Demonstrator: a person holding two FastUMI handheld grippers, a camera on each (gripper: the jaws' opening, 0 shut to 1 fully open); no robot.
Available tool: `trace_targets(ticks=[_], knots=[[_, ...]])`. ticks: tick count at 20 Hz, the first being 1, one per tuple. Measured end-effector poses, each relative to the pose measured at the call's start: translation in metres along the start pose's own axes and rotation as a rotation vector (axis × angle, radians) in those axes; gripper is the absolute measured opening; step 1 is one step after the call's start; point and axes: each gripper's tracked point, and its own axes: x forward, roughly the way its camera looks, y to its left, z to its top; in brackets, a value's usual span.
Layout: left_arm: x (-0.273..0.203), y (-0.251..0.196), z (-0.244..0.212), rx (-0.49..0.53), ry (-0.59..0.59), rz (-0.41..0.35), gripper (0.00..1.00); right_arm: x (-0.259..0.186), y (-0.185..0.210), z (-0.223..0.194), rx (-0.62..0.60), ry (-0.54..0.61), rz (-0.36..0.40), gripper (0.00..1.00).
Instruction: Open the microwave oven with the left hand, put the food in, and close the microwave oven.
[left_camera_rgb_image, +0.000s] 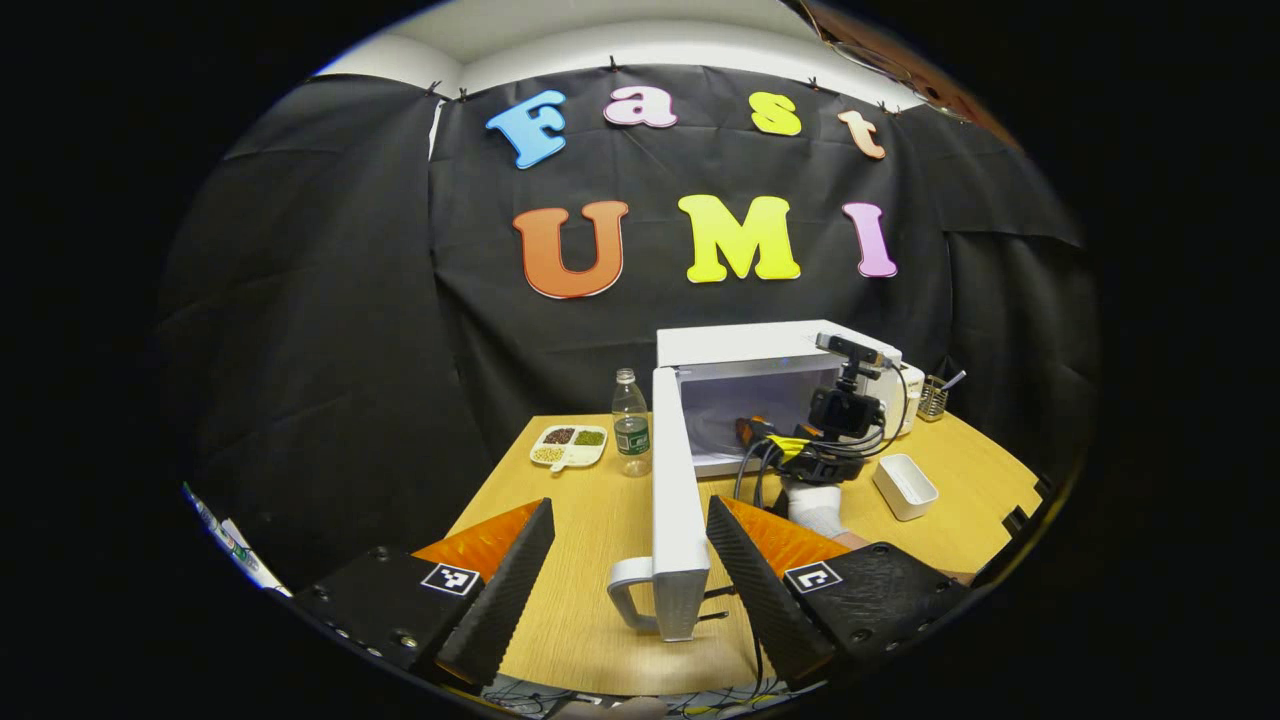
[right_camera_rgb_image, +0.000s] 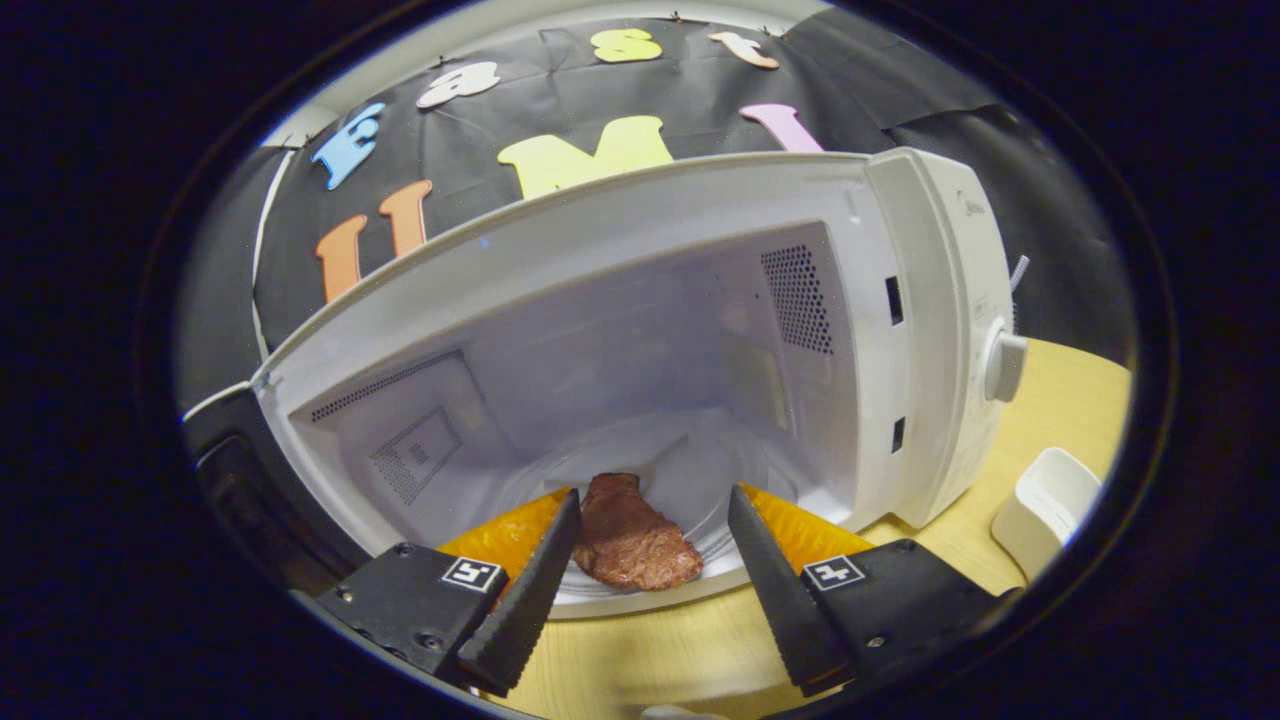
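Observation:
The white microwave (left_camera_rgb_image: 745, 345) stands open at the back of the table, its door (left_camera_rgb_image: 678, 480) swung out toward me edge-on, handle (left_camera_rgb_image: 630, 600) nearest. My left gripper (left_camera_rgb_image: 630, 505) is open, its fingers standing wide on either side of the door's edge without pressing on it. In the right gripper view a brown piece of meat (right_camera_rgb_image: 630, 540) lies on the floor of the microwave's cavity (right_camera_rgb_image: 640, 330). My right gripper (right_camera_rgb_image: 652, 495) is open around the meat, the fingers apart from it. The left gripper view shows that gripper (left_camera_rgb_image: 835, 425) and a gloved hand (left_camera_rgb_image: 815, 505) at the oven's mouth.
A water bottle (left_camera_rgb_image: 630, 425) and a divided plate of beans (left_camera_rgb_image: 568, 445) stand left of the door. A white rectangular tub (left_camera_rgb_image: 905, 485) sits right of the oven, also seen as the tub (right_camera_rgb_image: 1050, 505). A wire utensil holder (left_camera_rgb_image: 932, 398) is behind it. The control knob (right_camera_rgb_image: 1005, 365) juts out.

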Motion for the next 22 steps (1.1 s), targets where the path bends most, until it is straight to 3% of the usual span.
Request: trace_targets(ticks=[4,9,18,19,20,22], knots=[[-0.002,0.014,0.012,0.001,-0.035,0.020,0.95,-0.042,-0.016,0.022,-0.042,0.016,0.018,0.95],[-0.003,0.039,0.020,0.017,-0.066,0.043,0.95,-0.111,-0.053,0.054,-0.183,0.074,0.048,0.99],[0.017,0.076,-0.029,-0.019,0.000,0.075,0.95,-0.257,-0.118,0.130,-0.327,0.141,0.066,0.99],[0.022,0.078,-0.036,-0.024,0.010,0.077,0.89,-0.271,-0.124,0.139,-0.331,0.138,0.062,0.99],[0.027,0.080,-0.041,-0.031,0.017,0.083,0.95,-0.285,-0.127,0.148,-0.344,0.128,0.062,0.99],[0.034,0.078,-0.050,-0.049,0.026,0.073,0.95,-0.306,-0.144,0.165,-0.377,0.105,0.027,0.99]])
